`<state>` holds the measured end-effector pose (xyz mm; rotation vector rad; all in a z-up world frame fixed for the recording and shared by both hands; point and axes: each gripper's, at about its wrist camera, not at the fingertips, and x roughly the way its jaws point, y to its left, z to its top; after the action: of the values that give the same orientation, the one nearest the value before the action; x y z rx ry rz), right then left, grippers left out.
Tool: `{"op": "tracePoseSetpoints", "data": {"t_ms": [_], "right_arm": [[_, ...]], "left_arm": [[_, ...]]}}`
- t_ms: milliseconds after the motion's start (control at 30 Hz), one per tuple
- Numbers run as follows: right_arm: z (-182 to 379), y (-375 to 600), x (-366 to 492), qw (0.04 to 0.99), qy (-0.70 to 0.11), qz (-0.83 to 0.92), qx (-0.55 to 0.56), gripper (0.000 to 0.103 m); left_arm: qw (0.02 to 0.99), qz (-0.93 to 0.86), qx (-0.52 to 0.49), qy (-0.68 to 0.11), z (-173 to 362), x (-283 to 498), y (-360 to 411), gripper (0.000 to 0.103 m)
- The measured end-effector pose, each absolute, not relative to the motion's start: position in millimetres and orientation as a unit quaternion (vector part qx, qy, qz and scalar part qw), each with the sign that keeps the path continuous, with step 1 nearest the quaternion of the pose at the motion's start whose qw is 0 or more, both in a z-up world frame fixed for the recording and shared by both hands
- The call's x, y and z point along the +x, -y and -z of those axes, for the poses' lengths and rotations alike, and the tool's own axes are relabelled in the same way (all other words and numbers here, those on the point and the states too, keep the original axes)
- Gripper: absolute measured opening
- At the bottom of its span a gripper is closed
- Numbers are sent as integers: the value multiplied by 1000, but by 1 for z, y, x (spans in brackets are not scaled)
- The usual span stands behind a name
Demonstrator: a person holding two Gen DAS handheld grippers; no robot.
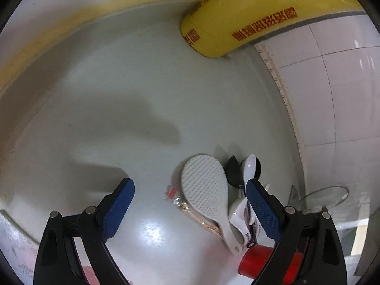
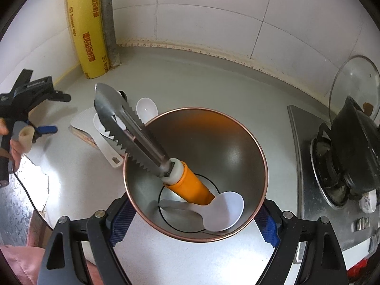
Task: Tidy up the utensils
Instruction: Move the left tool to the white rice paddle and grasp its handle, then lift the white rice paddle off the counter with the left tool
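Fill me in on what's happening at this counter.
A person is sorting utensils. The right hand-held gripper clamps a copper-rimmed steel cup that holds orange-handled serrated tongs and a white plastic spoon. The left hand-held gripper hangs open above a white dimpled rice paddle and other spoons on the counter.

We find the pale grey surface (image 1: 133, 90) open ahead of the left tool (image 1: 190, 210), bounded by a yellow cling-wrap roll (image 1: 237, 16) at the tiled corner. To its right, a white dimpled rice paddle (image 1: 204, 185) and heaped spoons obstruct. A gas hob (image 2: 332, 166) blocks the far right.
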<state>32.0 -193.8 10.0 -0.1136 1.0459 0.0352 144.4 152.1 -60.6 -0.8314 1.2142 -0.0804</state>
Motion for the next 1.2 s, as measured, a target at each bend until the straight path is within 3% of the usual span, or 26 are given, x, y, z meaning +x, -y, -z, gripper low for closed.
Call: {"op": "tracePoseSetpoints", "data": {"t_ms": [67,167,333,500,767,1200], "right_arm": [[-10,194,32,864,-501,-17,-54,89],[-9,197,33,862,-505,-16,-46,89],[-8,200,34,860,-509,-14,-38,90],[-8,200,34,859,-510,-17,-43,90],[-7,200,34,858,-511,-20,-43,90],[-7,201,33,860,-507,-27,-42,90]], "left_arm": [[735,46,-387,-554,62,147,-152,86],[721,57,-405,-559,69,147,-153,58],[697,82,-442,-558,79,149,-155,50],[673,84,-485,-551,92,144,-162,31],[653,81,-546,-519,107,136,-170,16],[644,87,-583,-488,117,111,-157,7]]}}
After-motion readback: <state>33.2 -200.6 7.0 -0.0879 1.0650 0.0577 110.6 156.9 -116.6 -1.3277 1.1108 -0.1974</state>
